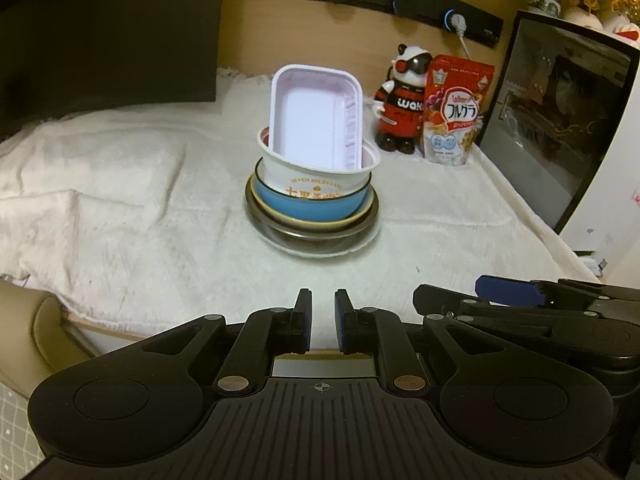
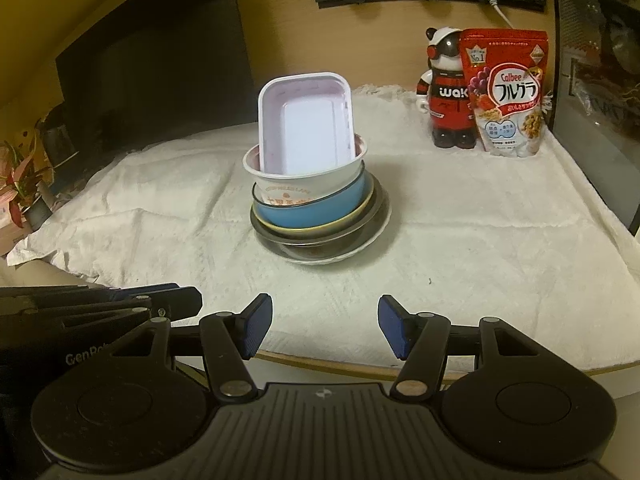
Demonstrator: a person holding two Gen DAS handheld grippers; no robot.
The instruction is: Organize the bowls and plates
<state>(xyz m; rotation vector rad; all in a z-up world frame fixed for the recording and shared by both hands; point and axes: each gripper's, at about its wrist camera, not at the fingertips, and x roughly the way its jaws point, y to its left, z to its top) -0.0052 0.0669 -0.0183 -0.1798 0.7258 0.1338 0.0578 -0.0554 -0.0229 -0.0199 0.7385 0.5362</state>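
A stack of dishes stands mid-table on a white cloth [image 1: 120, 200]. A white rectangular tray [image 1: 308, 120] leans upright inside a white paper bowl [image 1: 320, 180] with orange print. That bowl sits in a blue bowl [image 1: 312, 206], over a yellow-rimmed dish [image 1: 320, 222], a dark bowl [image 1: 316, 238] and a white plate [image 2: 344, 254]. My left gripper [image 1: 322, 294] hovers near the table's front edge, shut, holding nothing. My right gripper [image 2: 325, 300] is beside it, well short of the stack [image 2: 312, 200], open with nothing between its blue pads [image 2: 394, 328].
A panda figurine [image 1: 404, 100] and a red cereal bag [image 1: 456, 108] stand at the back right. A black-framed glass-door appliance [image 1: 560, 120] lines the right side. A dark screen [image 1: 108, 40] fills the back left; a potted plant [image 2: 24, 184] sits at the left.
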